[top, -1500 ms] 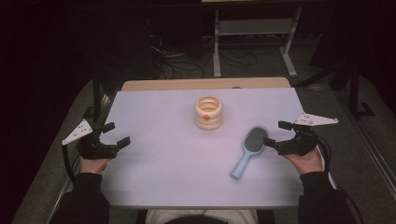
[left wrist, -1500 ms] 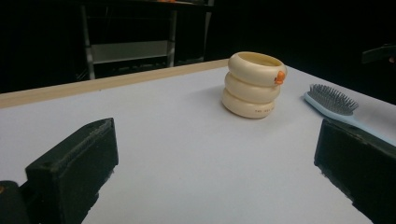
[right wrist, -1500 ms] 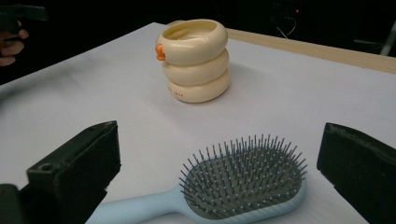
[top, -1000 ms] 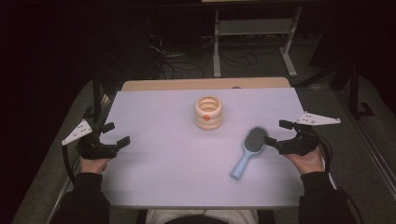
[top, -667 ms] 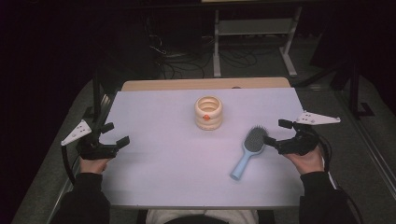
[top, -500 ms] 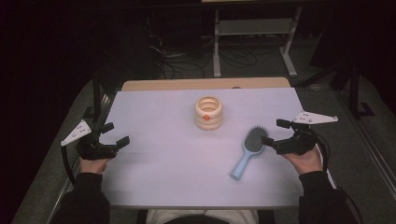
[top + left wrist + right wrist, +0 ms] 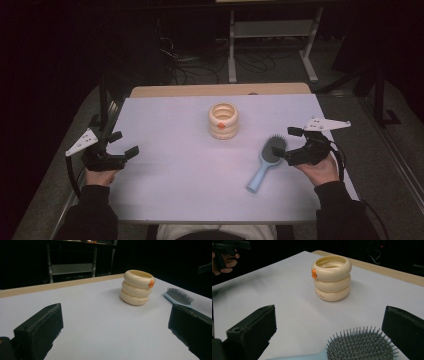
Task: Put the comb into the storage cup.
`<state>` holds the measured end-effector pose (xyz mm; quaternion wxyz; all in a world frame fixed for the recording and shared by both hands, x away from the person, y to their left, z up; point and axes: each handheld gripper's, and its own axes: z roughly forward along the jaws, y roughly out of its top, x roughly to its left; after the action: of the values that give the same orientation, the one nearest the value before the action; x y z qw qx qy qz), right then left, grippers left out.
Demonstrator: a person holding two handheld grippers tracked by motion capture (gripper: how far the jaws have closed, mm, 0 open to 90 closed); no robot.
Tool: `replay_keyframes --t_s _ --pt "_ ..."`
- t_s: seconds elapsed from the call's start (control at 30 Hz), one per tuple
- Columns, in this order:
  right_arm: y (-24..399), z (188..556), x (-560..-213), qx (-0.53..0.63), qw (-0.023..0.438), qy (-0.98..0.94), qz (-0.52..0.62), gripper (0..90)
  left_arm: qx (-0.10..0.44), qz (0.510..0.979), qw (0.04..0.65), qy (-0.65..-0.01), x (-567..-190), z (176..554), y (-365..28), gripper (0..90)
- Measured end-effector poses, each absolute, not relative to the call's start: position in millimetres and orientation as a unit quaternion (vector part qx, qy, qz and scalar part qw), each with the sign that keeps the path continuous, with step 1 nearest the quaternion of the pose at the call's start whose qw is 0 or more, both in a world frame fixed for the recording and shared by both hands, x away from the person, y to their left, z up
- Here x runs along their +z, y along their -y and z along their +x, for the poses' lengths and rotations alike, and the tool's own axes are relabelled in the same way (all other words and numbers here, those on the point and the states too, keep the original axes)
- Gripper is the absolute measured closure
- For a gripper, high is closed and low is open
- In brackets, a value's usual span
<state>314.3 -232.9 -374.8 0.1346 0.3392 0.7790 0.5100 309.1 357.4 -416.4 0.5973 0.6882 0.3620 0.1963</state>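
Right gripper (image 7: 286, 141) jaws spread, just beside brush (image 7: 267, 161) head, not touching. Brush flat on table (image 7: 170, 130), bristles up, near cup (image 7: 223, 120). Left gripper (image 7: 122, 143) spread, well apart.

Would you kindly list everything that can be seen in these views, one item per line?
hairbrush: one, light blue with grey bristles up, right of table centre, by the right gripper.
ringed cup: one, cream with a small orange tab, upright near the table's middle.
table: one, pale lilac top with a wooden far edge.
metal stand: one, grey, on the floor beyond the table.
left gripper: one, black, open, at the table's left edge.
right gripper: one, black, open, beside the brush head.
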Motion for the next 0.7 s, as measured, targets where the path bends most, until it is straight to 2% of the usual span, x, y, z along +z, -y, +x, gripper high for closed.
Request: replay_keyframes --t_s 0.7 --pt "195 323 -372 0.489 0.119 -0.808 0.306 0.0 0.2 0.686 0.599 -0.362 -416 309 -356 0.0"
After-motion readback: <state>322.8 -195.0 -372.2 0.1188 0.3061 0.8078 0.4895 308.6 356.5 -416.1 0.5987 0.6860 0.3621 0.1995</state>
